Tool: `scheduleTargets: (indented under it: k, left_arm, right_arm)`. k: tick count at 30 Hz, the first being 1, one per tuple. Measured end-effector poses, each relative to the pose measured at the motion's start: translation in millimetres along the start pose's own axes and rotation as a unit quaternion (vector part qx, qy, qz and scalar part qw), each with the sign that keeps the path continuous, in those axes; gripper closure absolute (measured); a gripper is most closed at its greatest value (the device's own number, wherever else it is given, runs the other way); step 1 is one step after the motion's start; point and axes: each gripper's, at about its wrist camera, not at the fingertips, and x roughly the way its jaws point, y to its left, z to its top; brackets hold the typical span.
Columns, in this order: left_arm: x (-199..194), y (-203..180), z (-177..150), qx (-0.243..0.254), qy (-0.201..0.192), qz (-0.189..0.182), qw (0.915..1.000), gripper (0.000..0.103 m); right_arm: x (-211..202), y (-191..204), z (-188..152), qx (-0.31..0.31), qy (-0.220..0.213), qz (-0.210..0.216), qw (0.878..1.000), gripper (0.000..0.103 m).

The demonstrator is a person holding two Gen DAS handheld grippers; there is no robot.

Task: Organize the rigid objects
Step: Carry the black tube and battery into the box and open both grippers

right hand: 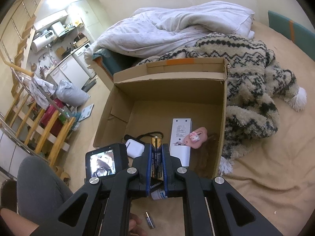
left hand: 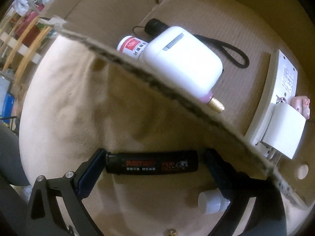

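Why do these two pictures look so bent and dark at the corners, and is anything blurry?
Both views are fisheye: straight edges bow and the corners go black. In the left wrist view the cardboard box rim curves and is smeared, while the black lighter reads fairly sharp and the white case is glared. In the right wrist view the battery is crisp, and the room's far left side is washed out by light.

earbud case (right hand: 134, 147) and remote (right hand: 181, 135) in cardboard box (right hand: 122, 106), blanket (right hand: 254, 90) beside, apparently touching
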Motion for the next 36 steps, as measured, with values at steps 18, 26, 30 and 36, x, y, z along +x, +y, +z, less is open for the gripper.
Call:
scheduleTargets:
  k: [18,26,30,36]
  left_arm:
    - [-48.5,45.6,21.1,0.053,-0.032,-0.042,0.9972,0.024]
    - [-136.8,102.5,31.7,0.119,-0.147,-0.090,0.9778,0.024]
    - [-152.7,93.6,43.1,0.157,-0.185,-0.106,0.9643,0.024]
    - [-140.6,36.3,60.7,0.200,-0.191,-0.104,0.9553,0.024]
  right_arm:
    - [-1.1,-9.4,3.0,0.010,-0.004,-0.015,1.000,0.092]
    - [0.7,-9.3,4.5,0.011,0.001,-0.034,0.999,0.092]
    - [8.0,-8.3,10.2,0.004,0.004,-0.046,0.999,0.092]
    - [31.1,-10.1,26.2,0.001,0.009,-0.053,0.999,0.092]
